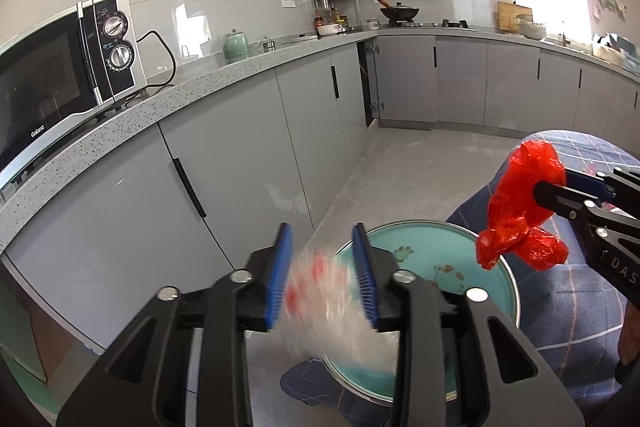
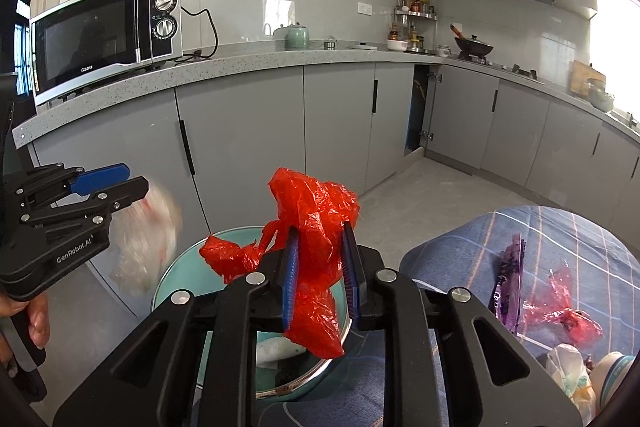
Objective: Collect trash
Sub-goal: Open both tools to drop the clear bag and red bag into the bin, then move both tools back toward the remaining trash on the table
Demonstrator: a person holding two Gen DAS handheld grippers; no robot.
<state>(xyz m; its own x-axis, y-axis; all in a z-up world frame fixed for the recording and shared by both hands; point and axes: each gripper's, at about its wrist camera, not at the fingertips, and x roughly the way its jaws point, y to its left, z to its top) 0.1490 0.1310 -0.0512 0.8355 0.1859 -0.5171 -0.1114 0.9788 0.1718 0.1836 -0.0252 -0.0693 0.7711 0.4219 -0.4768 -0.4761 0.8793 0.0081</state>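
My left gripper (image 1: 322, 259) stands open above a round teal bin (image 1: 506, 281). A clear plastic wrapper with red marks (image 1: 324, 307), blurred by motion, hangs between and below its blue pads, over the bin's left side; in the right wrist view the wrapper (image 2: 144, 239) shows just under the left gripper (image 2: 136, 183). My right gripper (image 2: 318, 259) is shut on a crumpled red plastic bag (image 2: 316, 227) and holds it over the bin (image 2: 176, 275). In the left wrist view the red bag (image 1: 520, 203) sits at the right gripper's (image 1: 560, 187) tip.
A blue checked cloth (image 2: 472, 251) bears more trash: a purple wrapper (image 2: 508, 291), a red wrapper (image 2: 560, 311) and pale packaging (image 2: 572, 371). Grey cabinets (image 2: 248, 131) and a speckled counter with a microwave (image 2: 104, 35) stand behind the bin. Grey floor (image 1: 412, 163) stretches beyond.
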